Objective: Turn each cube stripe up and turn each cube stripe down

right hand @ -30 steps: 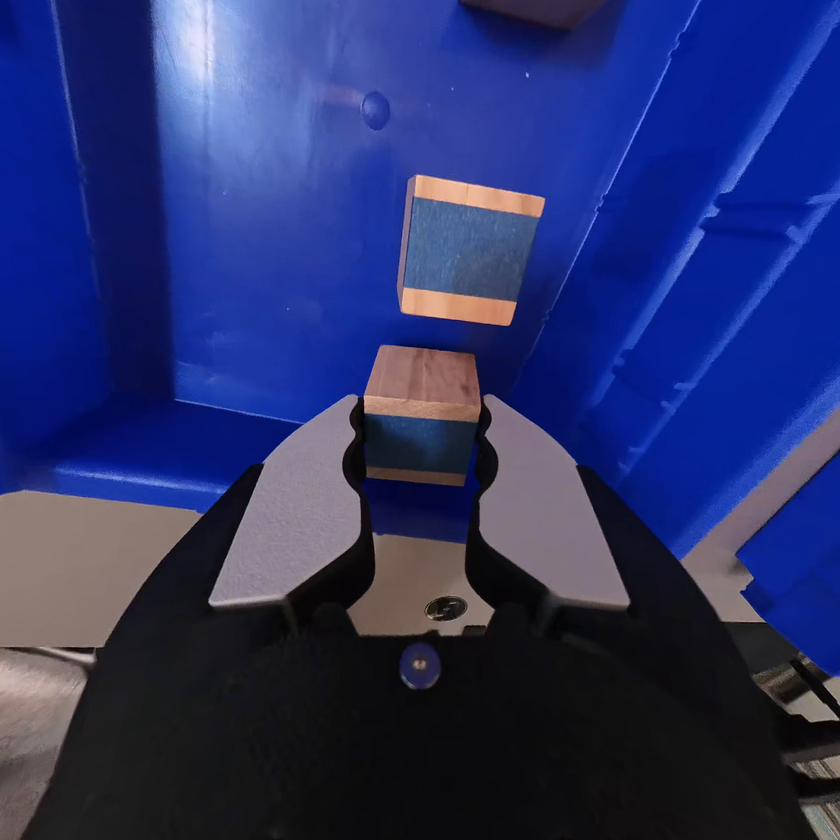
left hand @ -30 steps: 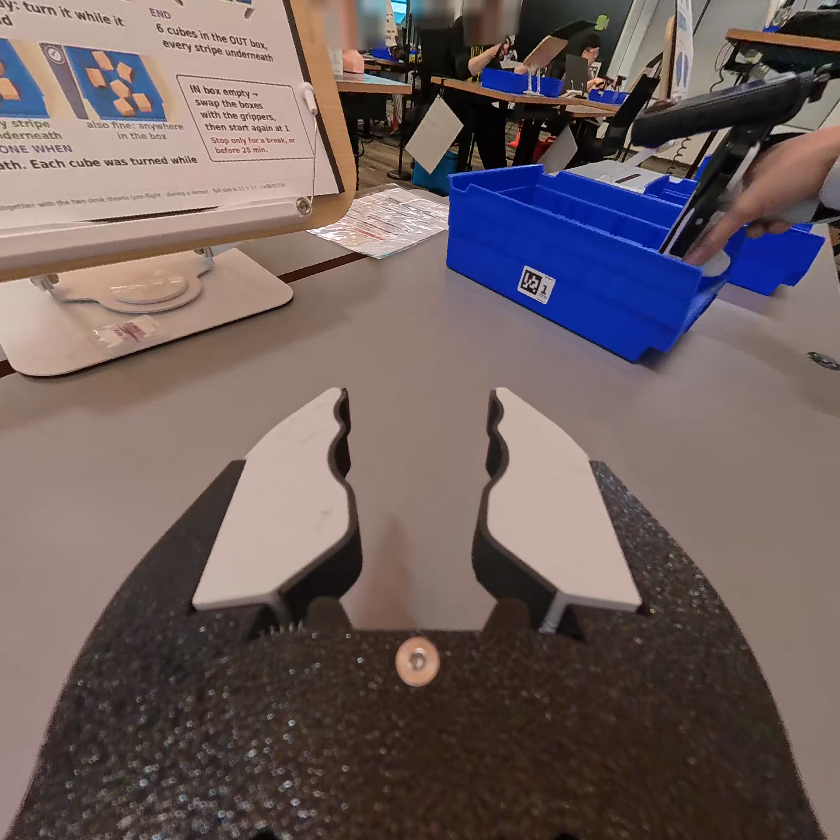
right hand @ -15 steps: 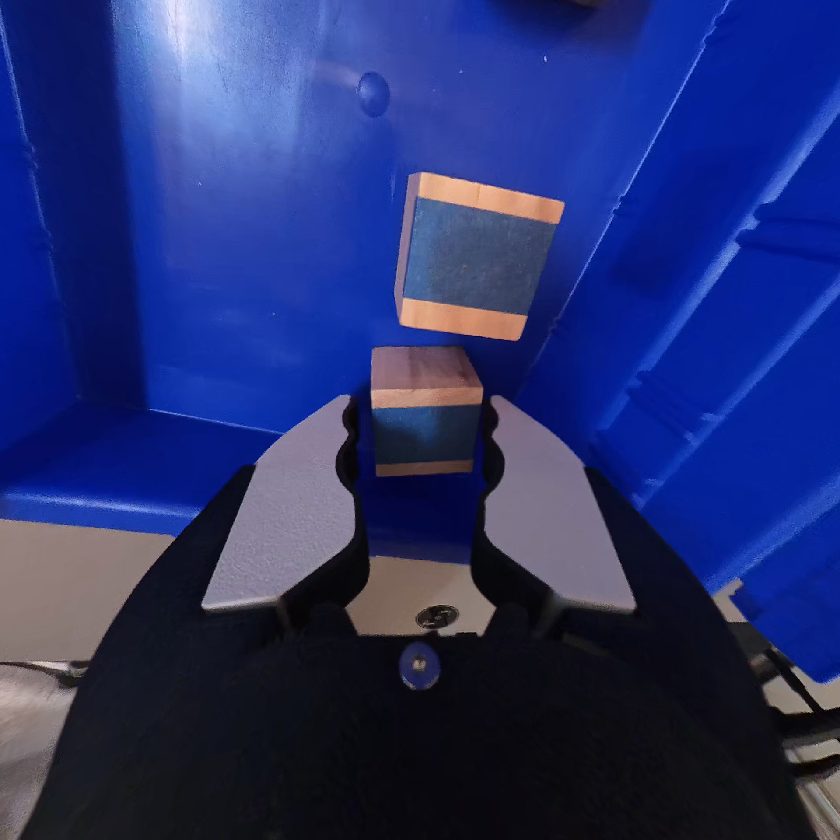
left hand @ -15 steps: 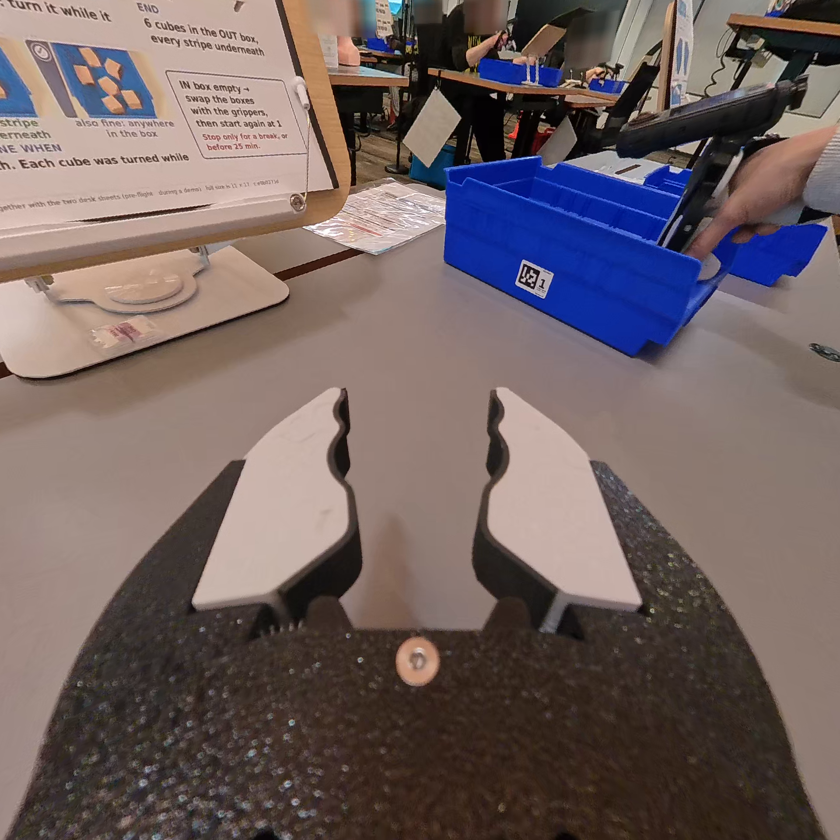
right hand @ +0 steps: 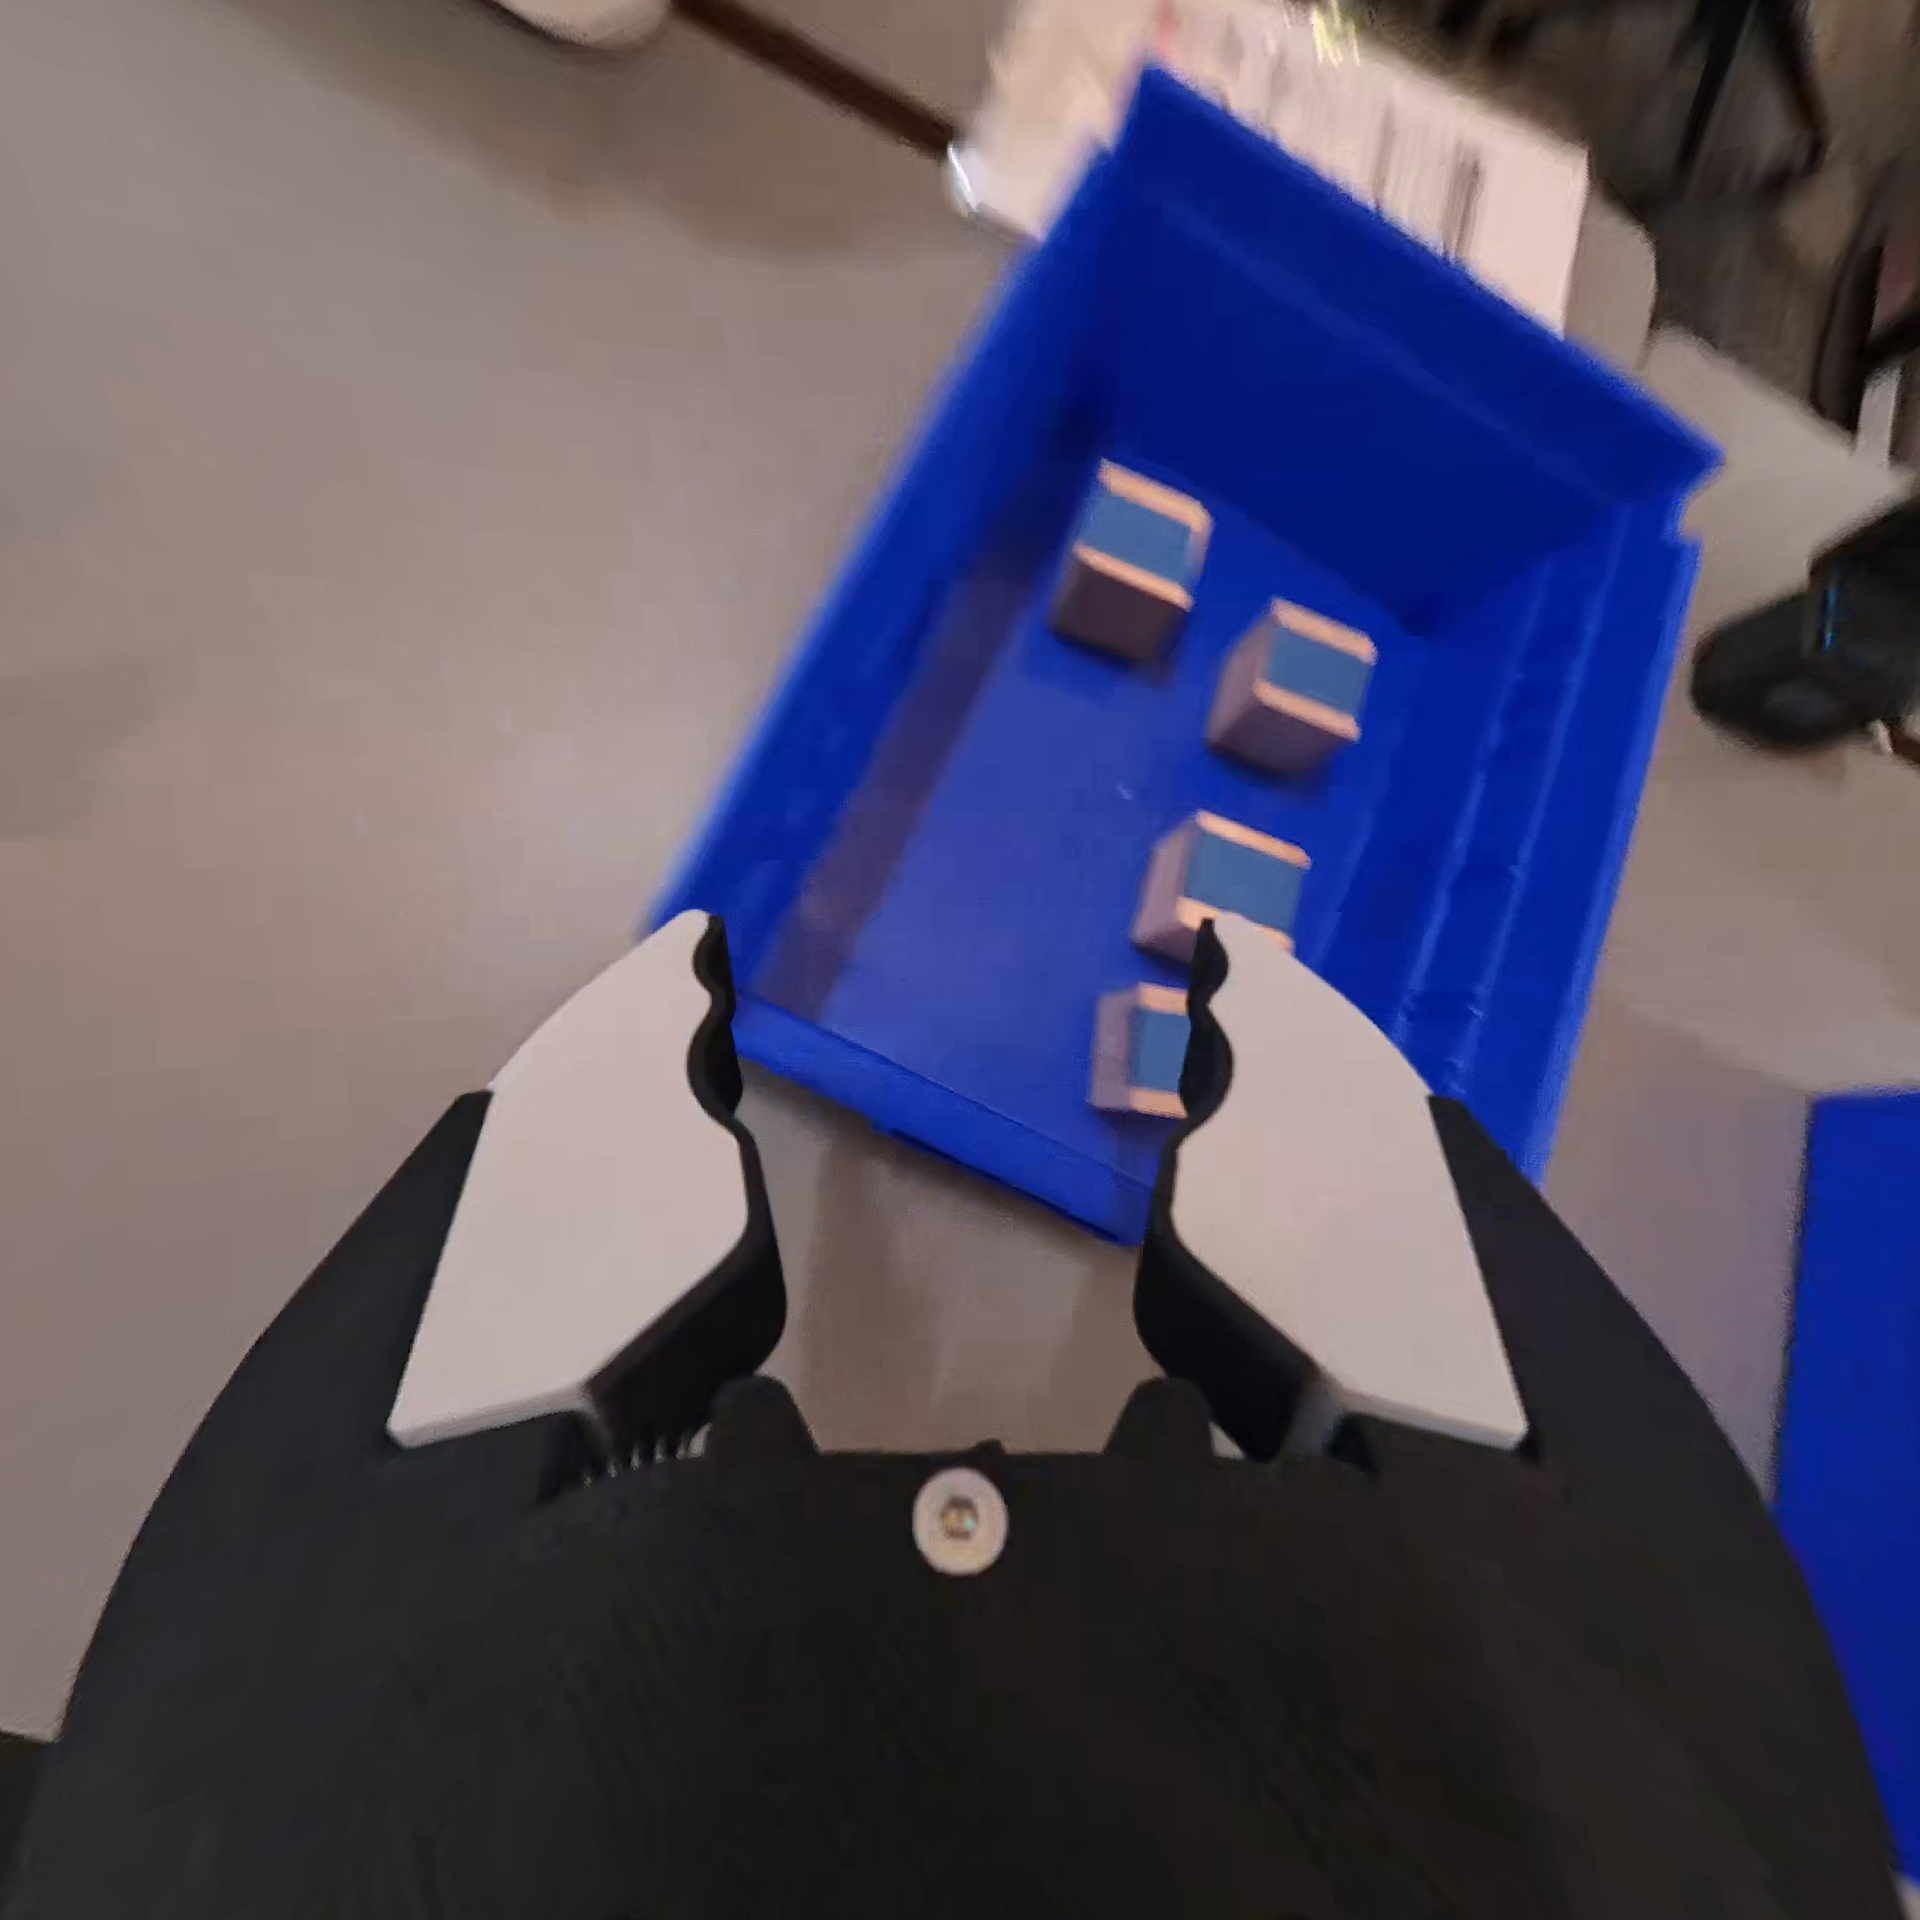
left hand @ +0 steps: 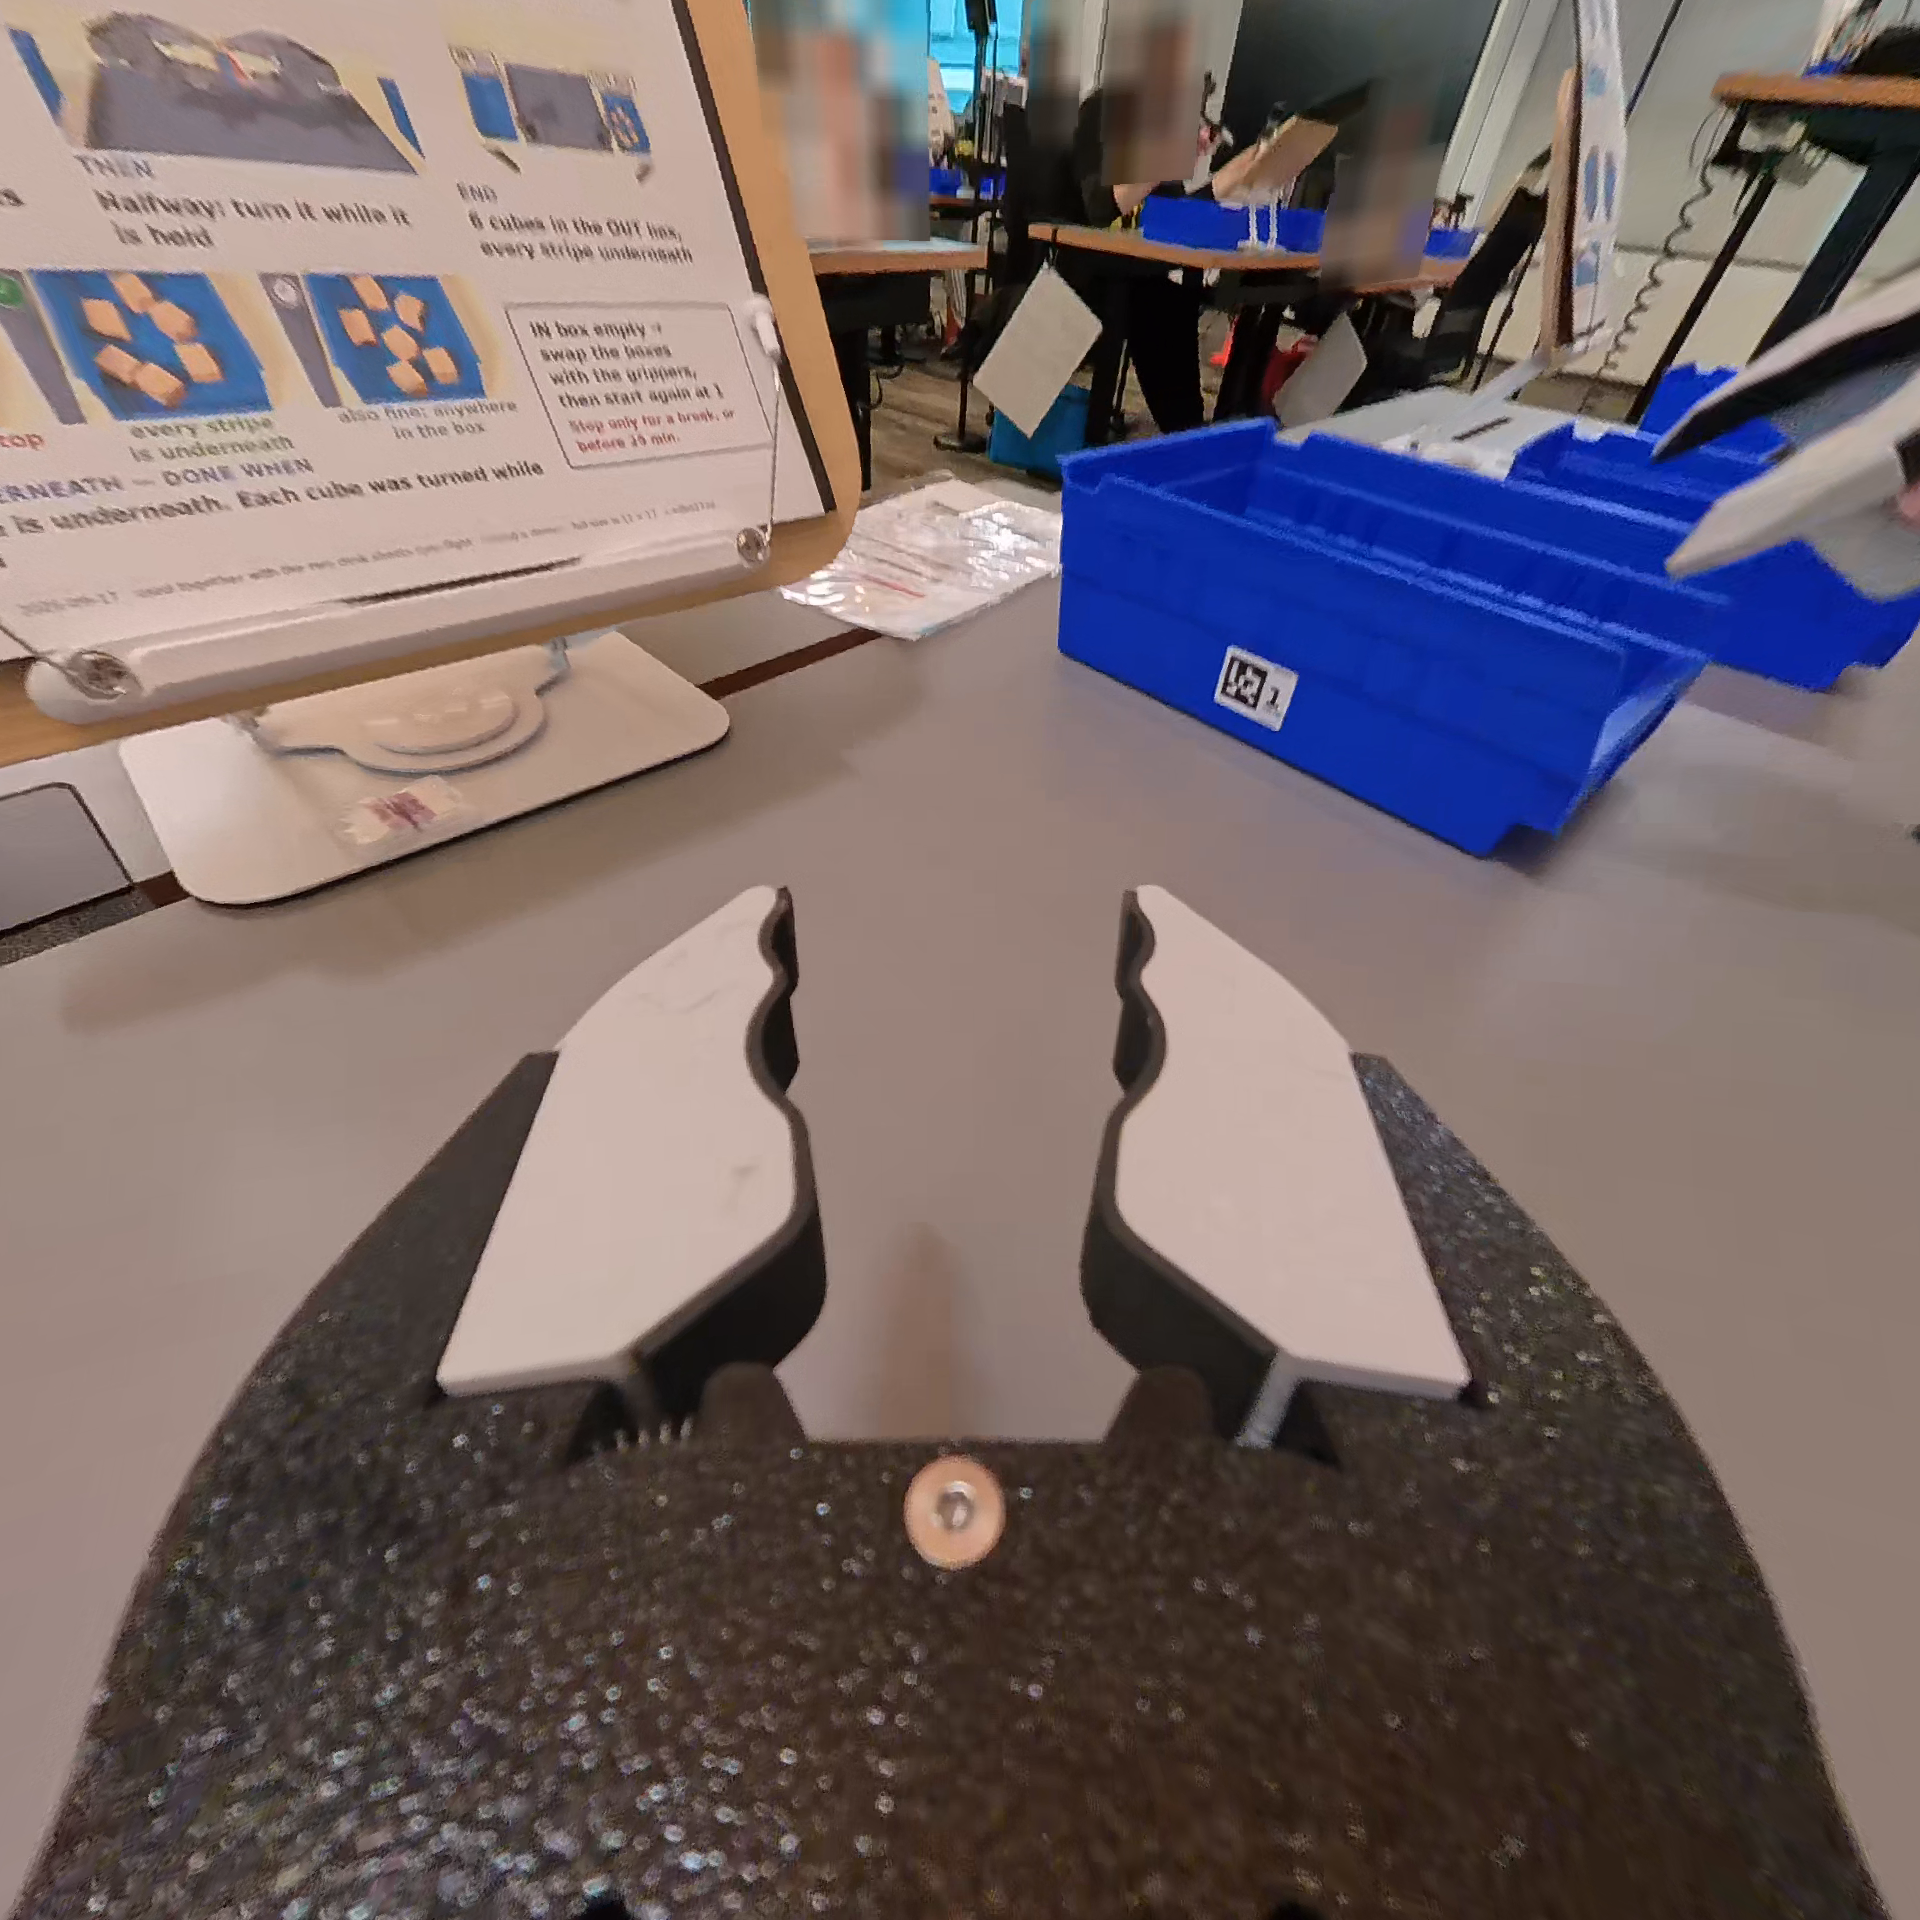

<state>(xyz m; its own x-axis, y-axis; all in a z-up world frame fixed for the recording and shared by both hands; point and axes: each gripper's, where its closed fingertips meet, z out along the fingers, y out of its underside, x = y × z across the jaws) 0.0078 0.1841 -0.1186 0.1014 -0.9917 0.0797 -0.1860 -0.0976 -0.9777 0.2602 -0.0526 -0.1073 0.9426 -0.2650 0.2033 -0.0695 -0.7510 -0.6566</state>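
**Both grippers empty, cubes in the bin**

The right gripper (right hand: 956,961) is held above the blue bin (right hand: 904,727), jaws spread, nothing pinched. The left gripper (left hand: 956,935) is held low over the grey table (left hand: 1558,1039), jaws spread. Four wooden cubes (right hand: 1294,681) are seen inside the bin, blue stripes facing up.

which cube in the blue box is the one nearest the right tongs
In the right wrist view, find the blue box on the grey table. Four striped cubes line its right side; yours is the nearest cube, at the front wall. Unlike the others, the tong finger partly covers it.
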